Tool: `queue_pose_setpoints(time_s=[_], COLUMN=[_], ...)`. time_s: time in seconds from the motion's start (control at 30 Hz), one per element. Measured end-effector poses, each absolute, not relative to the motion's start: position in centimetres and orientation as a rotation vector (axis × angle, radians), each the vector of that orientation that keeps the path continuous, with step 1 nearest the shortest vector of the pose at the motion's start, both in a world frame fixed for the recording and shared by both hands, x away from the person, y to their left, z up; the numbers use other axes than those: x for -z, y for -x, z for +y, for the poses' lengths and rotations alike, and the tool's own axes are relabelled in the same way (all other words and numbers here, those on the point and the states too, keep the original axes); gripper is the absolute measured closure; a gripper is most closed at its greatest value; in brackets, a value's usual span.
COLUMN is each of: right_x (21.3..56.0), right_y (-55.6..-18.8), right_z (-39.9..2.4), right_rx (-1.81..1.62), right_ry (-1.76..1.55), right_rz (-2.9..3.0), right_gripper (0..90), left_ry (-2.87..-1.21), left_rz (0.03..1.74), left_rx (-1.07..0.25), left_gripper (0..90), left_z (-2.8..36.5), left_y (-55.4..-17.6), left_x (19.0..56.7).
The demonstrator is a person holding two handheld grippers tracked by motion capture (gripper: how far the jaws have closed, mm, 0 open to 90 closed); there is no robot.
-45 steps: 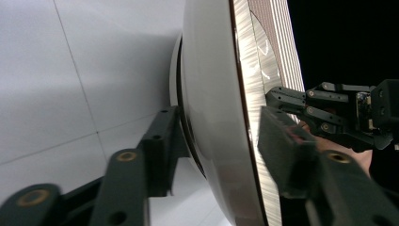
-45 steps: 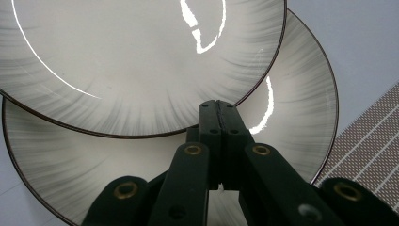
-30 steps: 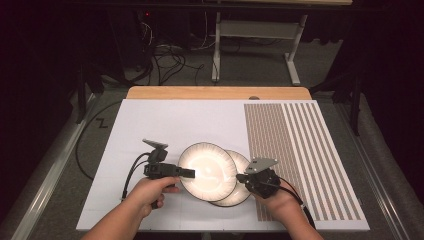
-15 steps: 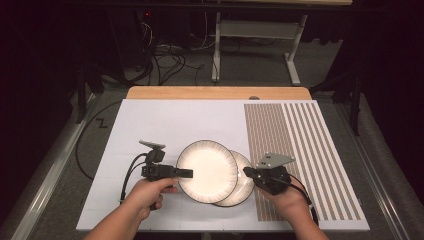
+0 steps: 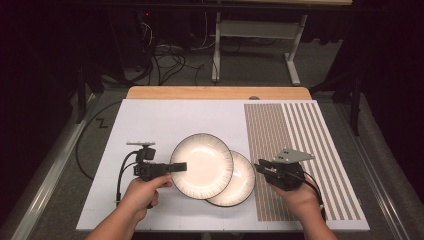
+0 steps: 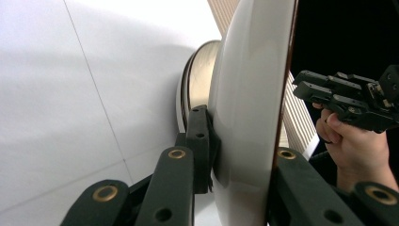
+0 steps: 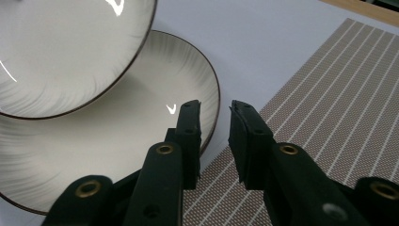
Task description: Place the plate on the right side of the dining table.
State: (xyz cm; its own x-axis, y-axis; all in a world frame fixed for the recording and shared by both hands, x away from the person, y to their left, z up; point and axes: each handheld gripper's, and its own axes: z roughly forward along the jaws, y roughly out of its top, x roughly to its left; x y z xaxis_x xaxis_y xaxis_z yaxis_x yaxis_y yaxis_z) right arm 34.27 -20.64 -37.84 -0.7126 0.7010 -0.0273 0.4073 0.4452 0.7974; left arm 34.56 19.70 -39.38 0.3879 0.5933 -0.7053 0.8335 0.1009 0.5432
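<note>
While the left gripper (image 5: 172, 167) stays clamped on the near-left rim of the upper plate (image 5: 202, 165), the right gripper (image 5: 263, 168) has let go and backed off rightward; its jaws now stand slightly apart, empty, just beside the lower plate (image 5: 241, 184) rim over the striped mat (image 5: 300, 150). A second ago it was touching the plates. In the left gripper view the upper plate (image 6: 249, 108) sits between the jaws, tilted, lifted off the lower one (image 6: 200, 80). Judgement: one-handed carry is starting, probably unstacking. Upper plate overlaps the lower one; lower plate lies on the white board (image 5: 150, 120), edge reaching the mat. Right hand (image 5: 295, 197) is near the plates' path. Cables trail; nothing else on the board.
</note>
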Motion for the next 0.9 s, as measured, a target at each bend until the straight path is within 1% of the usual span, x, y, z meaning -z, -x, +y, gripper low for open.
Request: queue_pose_setpoints(time_s=[0.03,0.1,0.13,0.33,0.53,0.6,0.67,0.8,0.9], right_x=[37.8,37.7,37.7,37.4,36.6,36.4,36.2,36.0,36.1], right_y=[-34.3,-34.4,-34.4,-34.3,-33.8,-33.6,-33.4,-32.9,-32.6], right_z=[-21.1,-21.5,-21.8,-23.3,-24.9,-25.4,-25.9,-26.6,-26.6], right_rx=[-1.158,-1.166,-1.168,-1.212,-1.288,-1.311,-1.327,-1.372,-1.378], right_ry=[-0.962,-0.973,-0.982,-1.02,-1.047,-1.052,-1.057,-1.081,-1.081], right_rz=[2.333,2.319,2.312,2.26,2.186,2.157,2.128,2.079,2.048], right_gripper=[74.5,73.3,72.6,67.9,61.3,57.0,55.4,45.9,33.7], left_ry=[-1.595,-1.595,-1.592,-1.588,-1.577,-1.578,-1.581,-1.596,-1.609], left_rz=[1.274,1.265,1.24,1.159,1.085,1.068,1.042,0.991,0.965], left_rx=[0.242,0.224,0.182,0.097,-0.047,-0.084,-0.121,-0.183,-0.205], left_gripper=[78.1,78.1,78.1,78.0,78.0,78.0,77.9,77.8,77.6], left_z=[19.9,19.9,20.1,20.6,20.9,21.0,21.0,21.2,21.2], left_y=[-34.5,-34.4,-34.3,-34.3,-33.7,-33.4,-33.1,-32.6,-32.4], left_x=[39.3,39.2,39.2,39.3,39.1,39.0,38.9,38.7,38.7])
